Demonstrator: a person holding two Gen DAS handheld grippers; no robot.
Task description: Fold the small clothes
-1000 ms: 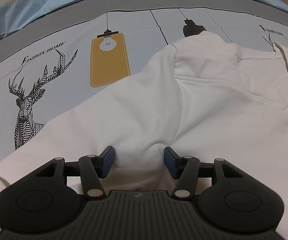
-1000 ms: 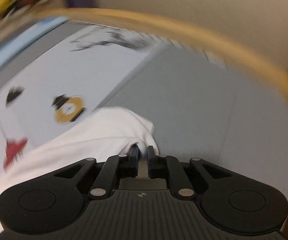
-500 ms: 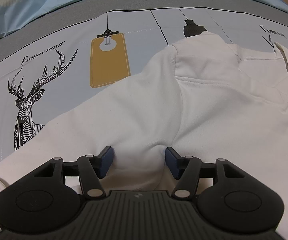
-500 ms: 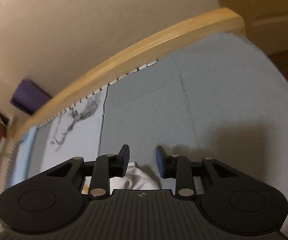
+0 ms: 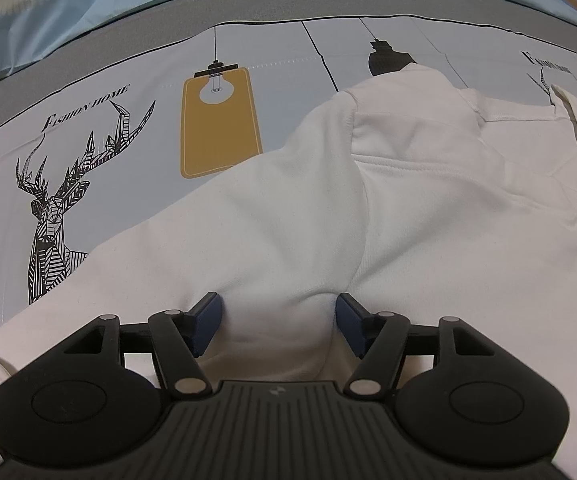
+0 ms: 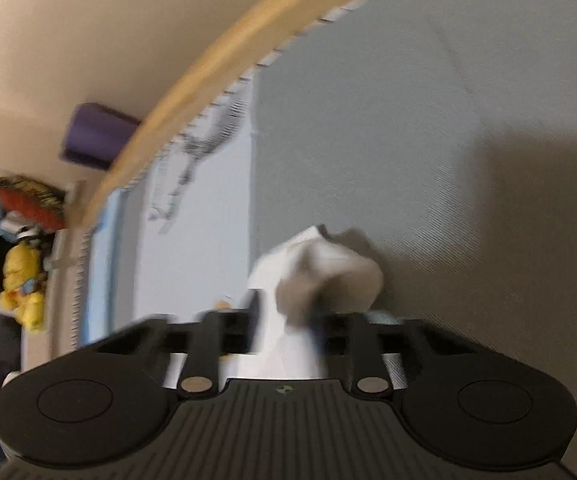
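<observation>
White fabric of one shirt [image 5: 308,208] bulges between the low, level left gripper's [image 5: 278,322] spread fingers, while the blurred right gripper [image 6: 286,320] stands parted around it.

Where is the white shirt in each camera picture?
Left wrist view: the white shirt fills the middle and right, spread on the bed, with the left gripper open around a bump of it.
Right wrist view: only a blurry bunched bit of it shows low in the middle, between the right gripper's fingers.
Shared landmark: the printed bedsheet.
</observation>
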